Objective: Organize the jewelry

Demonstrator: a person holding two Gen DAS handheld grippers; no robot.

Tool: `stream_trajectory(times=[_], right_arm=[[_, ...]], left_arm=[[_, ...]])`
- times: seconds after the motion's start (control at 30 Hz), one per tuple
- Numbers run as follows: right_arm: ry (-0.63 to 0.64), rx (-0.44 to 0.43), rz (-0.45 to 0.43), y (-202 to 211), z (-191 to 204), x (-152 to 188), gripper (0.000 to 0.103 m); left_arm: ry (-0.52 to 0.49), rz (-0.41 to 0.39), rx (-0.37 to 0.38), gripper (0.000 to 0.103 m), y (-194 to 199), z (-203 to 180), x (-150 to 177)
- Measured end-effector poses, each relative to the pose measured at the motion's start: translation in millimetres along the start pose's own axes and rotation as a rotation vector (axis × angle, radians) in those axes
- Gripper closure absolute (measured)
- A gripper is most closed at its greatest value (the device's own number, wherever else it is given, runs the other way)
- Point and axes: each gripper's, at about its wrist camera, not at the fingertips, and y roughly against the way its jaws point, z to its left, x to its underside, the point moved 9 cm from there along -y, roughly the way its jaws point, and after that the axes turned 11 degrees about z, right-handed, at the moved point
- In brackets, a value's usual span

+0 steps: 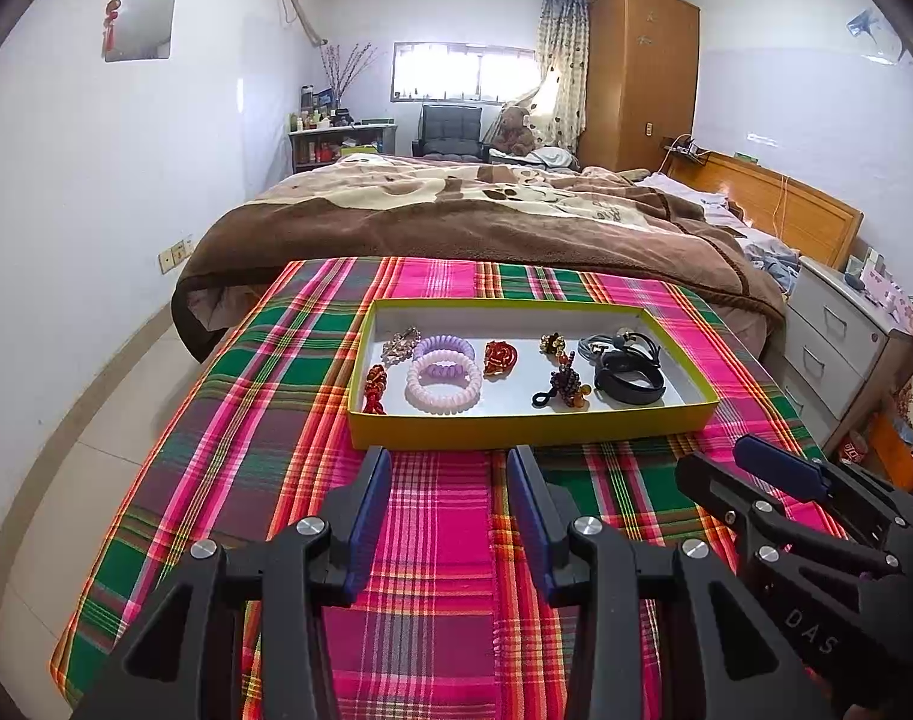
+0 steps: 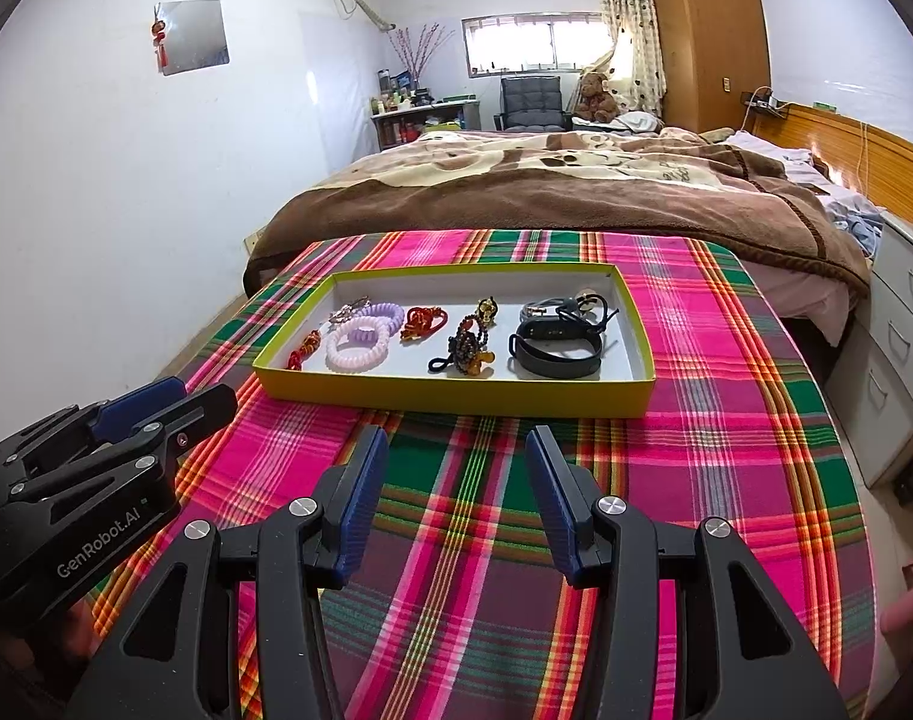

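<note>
1. Since every piece already lies inside the tray (image 1: 534,420), both grippers are held back over the near cloth, jaws spread and empty: left gripper (image 1: 449,456), right gripper (image 2: 456,438).
2. Coiled hair ties (image 1: 444,384) are grouped at the left, beaded charms (image 1: 561,387) in the middle, the black band (image 1: 630,384) at the right.
3. A pink-and-green plaid cloth (image 1: 276,432) covers the table; a bed (image 1: 486,222) lies beyond it, in a bedroom.
</note>
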Motion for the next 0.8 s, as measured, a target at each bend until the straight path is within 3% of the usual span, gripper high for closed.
stream_trajectory(times=[0.8], right_arm=[[-0.002, -0.001, 0.004, -2.7, 0.1, 1.9, 0.054]], left_arm=[[0.003, 0.004, 0.014, 0.063, -1.0, -0.1, 1.7]])
